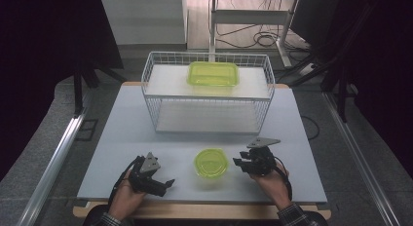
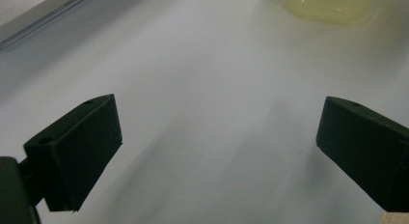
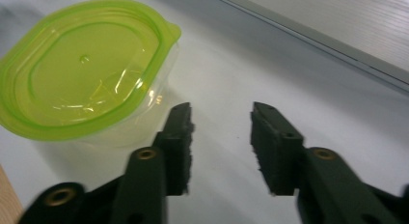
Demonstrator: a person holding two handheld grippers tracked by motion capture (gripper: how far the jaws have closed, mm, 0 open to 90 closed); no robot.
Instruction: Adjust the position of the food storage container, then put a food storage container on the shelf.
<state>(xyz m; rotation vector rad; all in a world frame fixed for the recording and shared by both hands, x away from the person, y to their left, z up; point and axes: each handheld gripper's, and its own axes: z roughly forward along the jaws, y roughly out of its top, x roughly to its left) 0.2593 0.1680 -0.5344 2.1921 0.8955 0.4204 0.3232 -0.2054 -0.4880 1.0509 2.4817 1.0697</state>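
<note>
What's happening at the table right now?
A person holds a gripper in each hand beside a small round container with a green lid, which sits on the table. The right gripper is open just beside it, holding nothing. The left gripper is open over bare table. A rectangular green-lidded container sits on the wire rack.

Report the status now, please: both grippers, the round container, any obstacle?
Left gripper open, empty. Right gripper open, empty, beside round container. Container lidded, on table. Nothing between.

Round container [image 1: 211, 162] on table [image 1: 122, 138], between left hand-held gripper [image 1: 168, 182] and right hand-held gripper [image 1: 237, 162]; rectangular container [image 1: 213, 73] apparently on basket's [image 1: 151, 97] upper shelf.
</note>
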